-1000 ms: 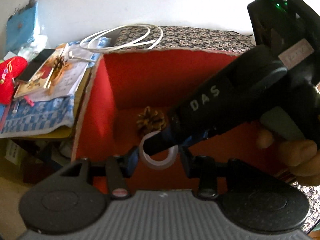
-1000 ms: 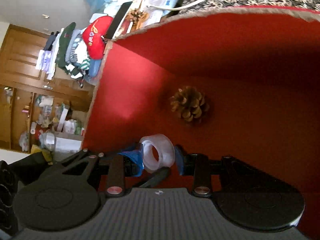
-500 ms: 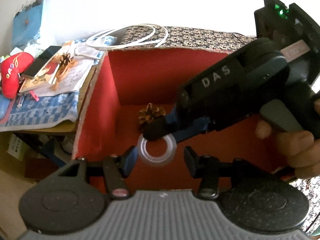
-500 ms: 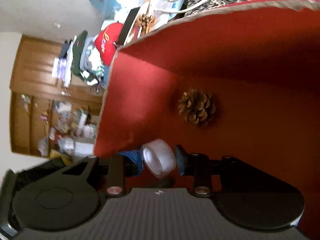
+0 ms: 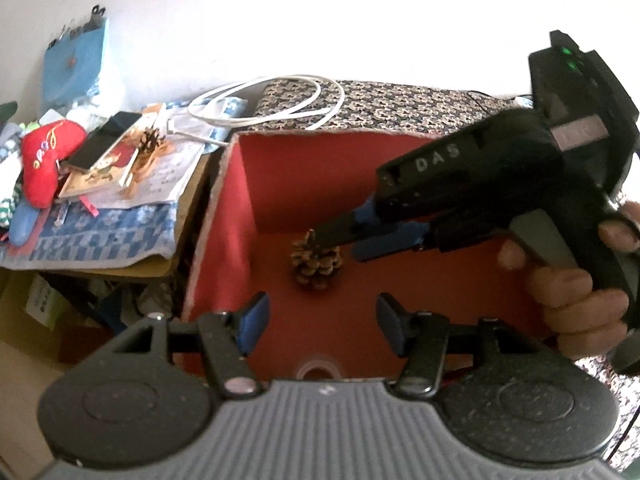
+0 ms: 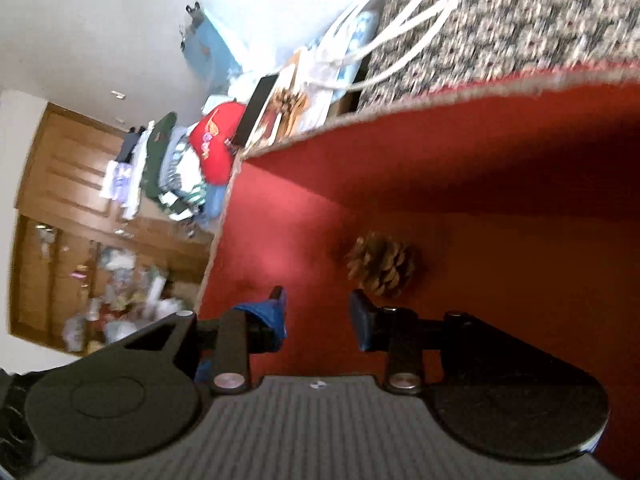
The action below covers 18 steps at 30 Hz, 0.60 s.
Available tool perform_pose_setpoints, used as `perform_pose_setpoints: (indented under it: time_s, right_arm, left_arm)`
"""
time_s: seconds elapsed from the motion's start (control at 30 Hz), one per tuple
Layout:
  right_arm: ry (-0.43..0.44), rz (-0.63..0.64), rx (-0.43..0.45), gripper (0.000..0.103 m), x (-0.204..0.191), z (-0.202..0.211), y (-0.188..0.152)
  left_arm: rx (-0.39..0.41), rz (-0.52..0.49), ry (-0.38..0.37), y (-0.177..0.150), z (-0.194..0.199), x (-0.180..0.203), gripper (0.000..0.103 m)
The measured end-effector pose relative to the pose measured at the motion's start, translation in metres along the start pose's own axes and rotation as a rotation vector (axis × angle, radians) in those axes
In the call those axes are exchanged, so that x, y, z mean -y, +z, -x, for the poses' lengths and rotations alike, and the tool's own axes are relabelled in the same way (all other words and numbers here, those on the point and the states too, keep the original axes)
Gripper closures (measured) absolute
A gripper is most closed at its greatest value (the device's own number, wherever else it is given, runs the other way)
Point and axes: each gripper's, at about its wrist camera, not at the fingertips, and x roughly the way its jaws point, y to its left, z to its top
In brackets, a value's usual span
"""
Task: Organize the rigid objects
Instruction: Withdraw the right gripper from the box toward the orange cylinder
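At the bottom of the left wrist view, the left gripper [image 5: 318, 322] has just been opening, nothing between its jaws; the tape roll [image 5: 318, 369] lies below on the red box [image 5: 236, 216] floor. Mid-frame sits a pine cone [image 5: 316, 260]. The right gripper [image 6: 318, 312], fingers apart and empty, enters from the right.

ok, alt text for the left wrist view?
The left gripper, jaws just opened and empty, points down into a red box holding a pinecone and a clear tape roll at the near edge. A hand holds the right gripper over the box.
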Motion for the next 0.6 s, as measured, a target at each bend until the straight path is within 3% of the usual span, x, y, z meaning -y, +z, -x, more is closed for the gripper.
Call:
perform_pose_setpoints:
  time_s: [0.17, 0.6]
  right_arm:
    - [-0.08, 0.082, 0.117, 0.084, -0.016, 0.019, -0.014]
    - [-0.089, 0.027, 0.365, 0.084, -0.047, 0.066, -0.082]
  left_arm:
    - [0.012, 0.004, 0.021, 0.004, 0.011, -0.004, 0.044]
    - [0.024, -0.051, 0.049, -0.011, 0.044, -0.002, 0.042]
